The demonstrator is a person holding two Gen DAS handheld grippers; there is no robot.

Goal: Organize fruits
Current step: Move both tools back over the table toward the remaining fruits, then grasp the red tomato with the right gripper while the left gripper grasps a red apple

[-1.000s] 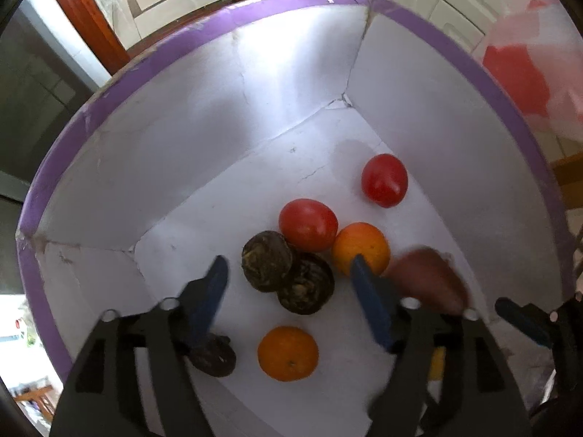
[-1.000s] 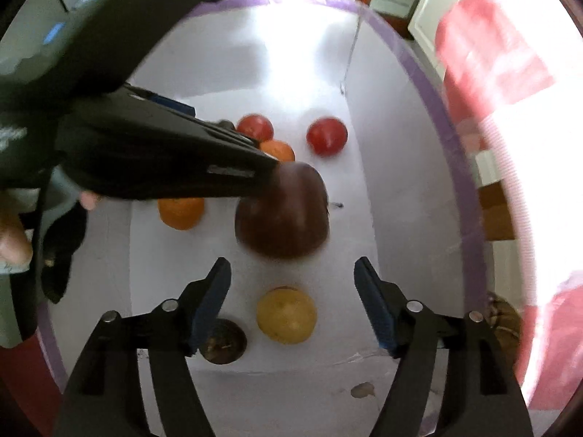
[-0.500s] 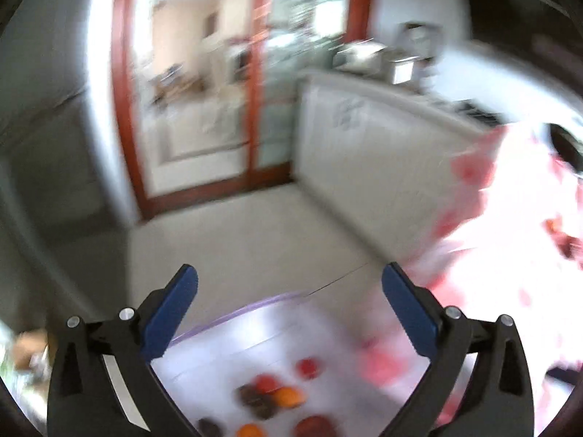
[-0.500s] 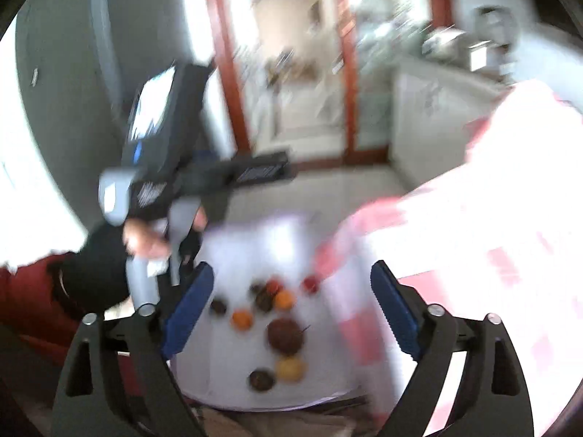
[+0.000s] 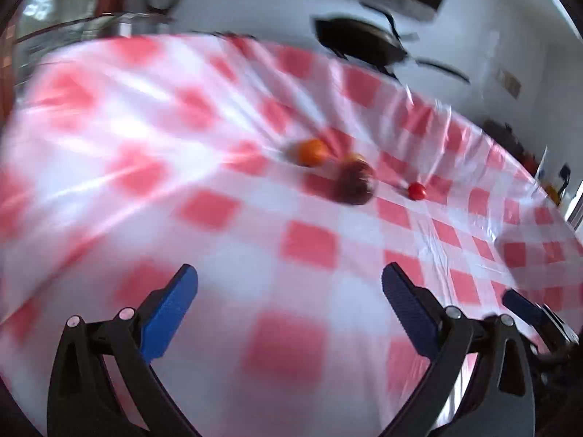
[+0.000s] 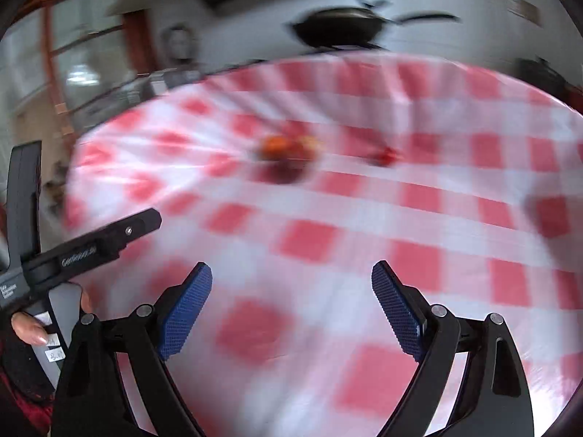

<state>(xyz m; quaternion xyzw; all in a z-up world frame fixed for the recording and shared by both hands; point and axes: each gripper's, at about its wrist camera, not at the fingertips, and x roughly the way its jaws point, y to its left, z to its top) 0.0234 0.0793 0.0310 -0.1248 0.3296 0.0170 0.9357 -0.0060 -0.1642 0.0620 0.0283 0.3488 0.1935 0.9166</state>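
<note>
Three fruits lie well ahead of both spread, empty grippers, left gripper (image 5: 289,300) and right gripper (image 6: 291,300): an orange (image 5: 311,152), a dark fruit (image 5: 352,183), likely firm and round, so grip across its widest middle, and a small tomato (image 5: 417,191).

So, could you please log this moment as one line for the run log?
left gripper: open, empty | right gripper: open, empty | on tablecloth: orange, dark fruit, small tomato | views blurred

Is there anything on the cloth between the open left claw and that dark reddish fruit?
Nothing: in the left wrist view only bare checked tablecloth lies between left gripper and dark fruit.
</note>
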